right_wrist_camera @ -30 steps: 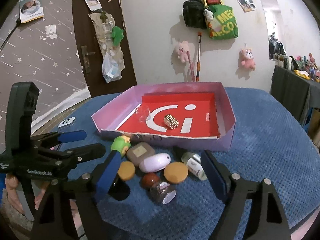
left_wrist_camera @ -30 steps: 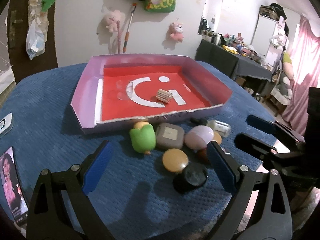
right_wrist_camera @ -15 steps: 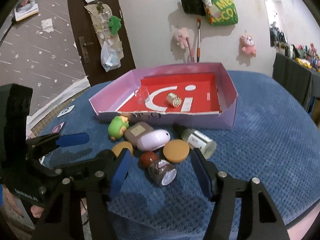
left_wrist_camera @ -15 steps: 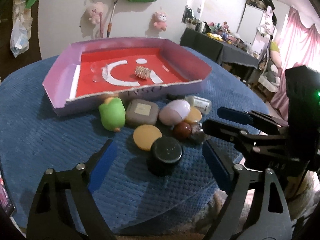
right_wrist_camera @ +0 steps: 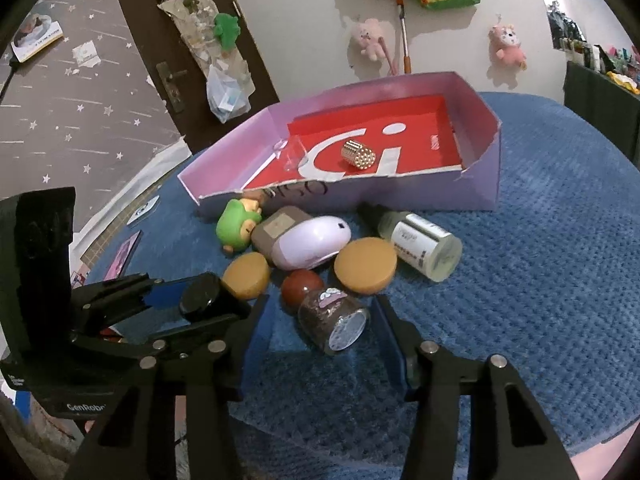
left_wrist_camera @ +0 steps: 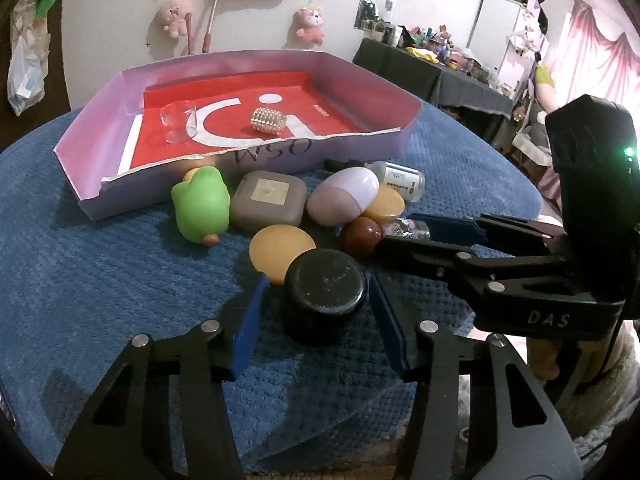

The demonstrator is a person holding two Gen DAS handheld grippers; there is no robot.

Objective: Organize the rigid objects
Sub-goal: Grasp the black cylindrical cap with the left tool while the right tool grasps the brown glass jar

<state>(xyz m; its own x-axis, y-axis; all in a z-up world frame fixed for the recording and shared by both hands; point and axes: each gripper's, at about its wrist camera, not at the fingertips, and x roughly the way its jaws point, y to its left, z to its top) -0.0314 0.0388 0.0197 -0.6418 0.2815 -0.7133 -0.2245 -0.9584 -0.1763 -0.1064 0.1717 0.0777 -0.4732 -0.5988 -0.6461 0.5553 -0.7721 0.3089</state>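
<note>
A black round jar (left_wrist_camera: 324,296) stands at the near edge of a cluster of small objects on the blue cloth. My left gripper (left_wrist_camera: 316,320) is open, its blue pads on either side of the jar with small gaps. It also shows in the right wrist view (right_wrist_camera: 200,298). My right gripper (right_wrist_camera: 316,334) is open around a small glass jar (right_wrist_camera: 334,322) lying on its side. The purple box (left_wrist_camera: 100,184) with a red floor holds a silver bead cylinder (left_wrist_camera: 268,120) and a clear glass (left_wrist_camera: 178,122).
The cluster holds a green toy (left_wrist_camera: 200,204), a brown square case (left_wrist_camera: 268,200), a lilac egg-shaped case (left_wrist_camera: 344,196), two orange discs (left_wrist_camera: 280,246), a red-brown ball (left_wrist_camera: 360,236) and a labelled bottle (right_wrist_camera: 420,240). The table edge is close behind both grippers.
Both grippers have moved forward and down into the cluster. The left one now straddles the black jar, the right one straddles the small glass jar, and both have narrowed.
</note>
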